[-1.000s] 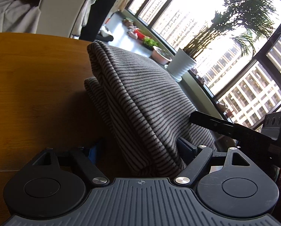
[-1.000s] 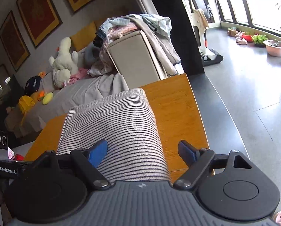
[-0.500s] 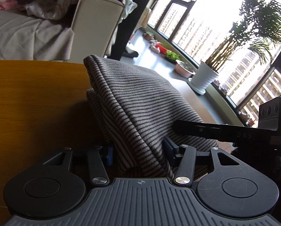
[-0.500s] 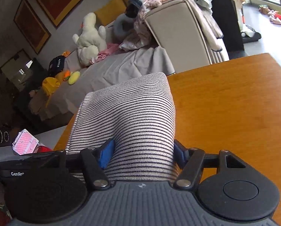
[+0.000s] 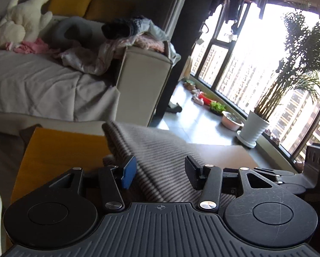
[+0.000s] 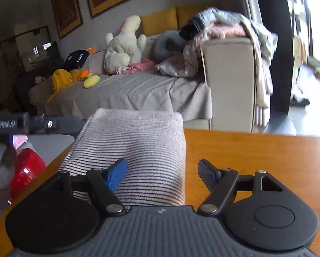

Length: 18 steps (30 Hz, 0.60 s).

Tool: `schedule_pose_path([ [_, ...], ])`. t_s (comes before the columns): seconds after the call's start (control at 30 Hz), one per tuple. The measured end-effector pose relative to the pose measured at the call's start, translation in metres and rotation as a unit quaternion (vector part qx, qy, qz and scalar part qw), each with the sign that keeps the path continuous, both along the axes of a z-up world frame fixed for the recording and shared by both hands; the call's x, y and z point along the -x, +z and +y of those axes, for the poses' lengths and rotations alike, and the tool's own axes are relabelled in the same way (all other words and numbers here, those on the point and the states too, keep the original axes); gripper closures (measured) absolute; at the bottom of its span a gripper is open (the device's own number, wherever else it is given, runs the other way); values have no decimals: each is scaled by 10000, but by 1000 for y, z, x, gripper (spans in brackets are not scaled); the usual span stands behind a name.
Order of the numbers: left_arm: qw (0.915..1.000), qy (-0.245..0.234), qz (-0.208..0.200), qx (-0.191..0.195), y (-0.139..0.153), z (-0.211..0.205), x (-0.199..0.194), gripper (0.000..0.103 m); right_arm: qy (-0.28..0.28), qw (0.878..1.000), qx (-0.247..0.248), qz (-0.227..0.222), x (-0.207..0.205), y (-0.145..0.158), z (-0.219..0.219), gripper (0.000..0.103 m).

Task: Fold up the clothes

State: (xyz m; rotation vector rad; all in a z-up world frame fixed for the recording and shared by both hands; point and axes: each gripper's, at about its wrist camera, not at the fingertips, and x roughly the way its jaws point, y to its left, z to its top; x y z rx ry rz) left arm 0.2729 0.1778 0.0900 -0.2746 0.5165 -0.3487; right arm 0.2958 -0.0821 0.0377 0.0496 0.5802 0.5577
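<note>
Both our left gripper (image 5: 160, 171) and right gripper (image 6: 162, 172), clamped on the striped garment (image 6: 138, 145) half a second earlier, had spread wide and let go, leaving it folded on the wooden tabletop (image 6: 256, 154), likely a fold completed.

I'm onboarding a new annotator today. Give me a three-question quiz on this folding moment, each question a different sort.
1. True or false: the left gripper is clamped shut on the striped garment.
2. The striped garment lies on: A) the sofa, B) the wooden table, C) the floor.
3. Fill in: the potted palm's pot is coloured ____.

Key: 1 false, its jaws stand apart; 2 B; 3 white.
</note>
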Motion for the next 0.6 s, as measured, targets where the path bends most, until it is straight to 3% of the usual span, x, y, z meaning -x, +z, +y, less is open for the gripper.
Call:
schedule_pose_path([
  [0.1, 9999, 15, 154, -34, -11, -1, -18, 47, 258, 9984, -1, -509, 21, 15, 7, 30],
  [0.17, 9996, 33, 275, -68, -20, -1, -29, 48, 623, 9974, -121, -342, 26, 12, 17, 30],
  [0.23, 9992, 51, 396, -102, -28, -1, -41, 51, 882, 9958, 213, -130, 26, -6, 37, 28],
  [0.33, 9982, 78, 577, -153, -41, -2, -59, 49, 973, 9894, 821, -699, 39, -22, 54, 19],
  [0.43, 9969, 105, 758, -204, -54, -2, -77, 49, 1007, 9903, 690, -661, 37, -23, 56, 10],
  [0.6, 9960, 301, 756, -375, -54, -9, -75, 48, 993, 9896, 713, -761, 39, -25, 57, 9],
])
